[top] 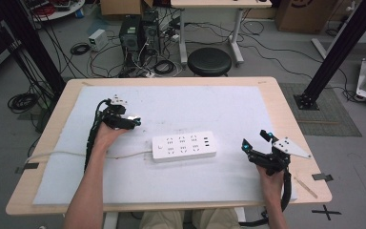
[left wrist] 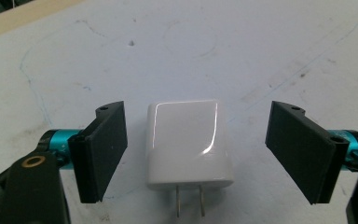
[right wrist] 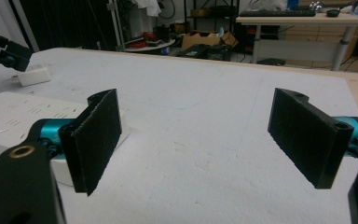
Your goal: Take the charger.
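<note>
White square plastic charger plug [left wrist: 186,142] lies flat on the pale felt mat [left wrist: 242,56], two metal prongs pointing back toward the camera in the left gripper view. Left gripper [left wrist: 196,154] jaws spread wide, straddling the plug: the left pad [left wrist: 103,149] sits just beside the plug's edge with a thin gap, the right pad [left wrist: 300,149] stands well apart. Neither pad touches it, so released, nothing held.

High view: left gripper [top: 136,122] sits at the mat's left-centre, up-left of the white rectangular power strip [top: 184,146], which lies mid-mat with its cord running off to the left edge. The plug is near the strip but not touching.

Right gripper [right wrist: 196,140] jaws also wide apart with bare mat between them, gripping nothing. In the high view the right gripper [top: 255,143] rests at the mat's right side, right of the strip. In the right gripper view the strip [right wrist: 14,121] lies behind its left jaw; cannot tell if they touch.
</note>
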